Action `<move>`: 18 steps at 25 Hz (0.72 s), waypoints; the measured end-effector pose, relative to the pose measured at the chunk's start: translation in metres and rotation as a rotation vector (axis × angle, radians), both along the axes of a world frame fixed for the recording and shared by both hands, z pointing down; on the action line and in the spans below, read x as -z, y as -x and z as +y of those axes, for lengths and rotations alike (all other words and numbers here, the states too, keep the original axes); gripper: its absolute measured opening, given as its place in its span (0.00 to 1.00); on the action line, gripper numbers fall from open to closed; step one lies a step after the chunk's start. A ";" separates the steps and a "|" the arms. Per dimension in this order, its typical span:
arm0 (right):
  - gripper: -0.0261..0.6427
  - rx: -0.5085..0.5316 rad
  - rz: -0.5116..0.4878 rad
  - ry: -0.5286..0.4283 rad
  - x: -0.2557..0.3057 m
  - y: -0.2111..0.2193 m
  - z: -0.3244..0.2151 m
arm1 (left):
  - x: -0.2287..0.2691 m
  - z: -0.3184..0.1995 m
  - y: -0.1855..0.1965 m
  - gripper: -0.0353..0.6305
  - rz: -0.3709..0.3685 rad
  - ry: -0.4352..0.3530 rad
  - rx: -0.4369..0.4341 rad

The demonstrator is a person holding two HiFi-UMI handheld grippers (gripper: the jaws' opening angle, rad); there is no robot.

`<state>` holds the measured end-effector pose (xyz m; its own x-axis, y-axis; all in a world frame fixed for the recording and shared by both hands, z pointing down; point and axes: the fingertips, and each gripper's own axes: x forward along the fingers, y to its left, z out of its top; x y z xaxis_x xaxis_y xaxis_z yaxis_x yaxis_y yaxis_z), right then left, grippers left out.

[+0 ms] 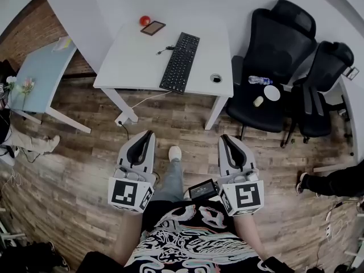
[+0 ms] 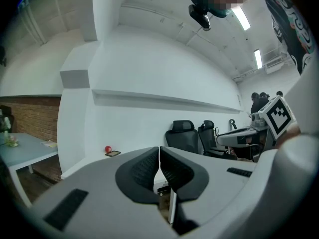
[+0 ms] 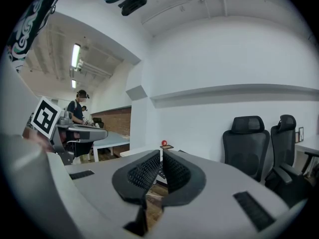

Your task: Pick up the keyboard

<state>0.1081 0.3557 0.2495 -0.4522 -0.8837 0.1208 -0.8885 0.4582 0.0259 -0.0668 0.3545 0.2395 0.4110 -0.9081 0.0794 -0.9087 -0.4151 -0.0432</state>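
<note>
A black keyboard (image 1: 180,62) lies lengthwise on the white table (image 1: 131,61), well ahead of me. Both grippers are held low over the wooden floor, short of the table's front edge and pointing toward it. My left gripper (image 1: 149,134) is shut with nothing in it, and in the left gripper view its pads (image 2: 149,166) meet along a thin line. My right gripper (image 1: 224,137) is shut and empty too, its jaws closed together in the right gripper view (image 3: 162,156). In both gripper views the jaws hide most of the keyboard.
A red ball (image 1: 145,20) and a small tablet (image 1: 153,28) sit at the table's far end. Two black office chairs (image 1: 273,50) stand to the right, one with a bottle (image 1: 260,80) on its seat. A light blue table (image 1: 40,73) stands at left. A power strip (image 1: 122,120) lies by a table leg.
</note>
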 end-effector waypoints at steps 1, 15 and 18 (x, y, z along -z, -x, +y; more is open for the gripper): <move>0.10 0.000 0.000 0.002 -0.001 0.001 -0.007 | 0.000 -0.008 0.001 0.08 0.000 -0.006 -0.001; 0.10 -0.051 -0.075 0.064 -0.011 0.022 -0.160 | -0.011 -0.187 0.040 0.08 -0.006 0.022 -0.012; 0.10 -0.074 -0.132 0.085 -0.011 0.025 -0.191 | -0.013 -0.225 0.050 0.08 -0.011 0.033 -0.020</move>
<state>0.0830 0.1652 0.2608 -0.4033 -0.9042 0.1402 -0.9129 0.3872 -0.1290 -0.1173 0.1296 0.2527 0.4278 -0.8967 0.1137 -0.8999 -0.4343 -0.0397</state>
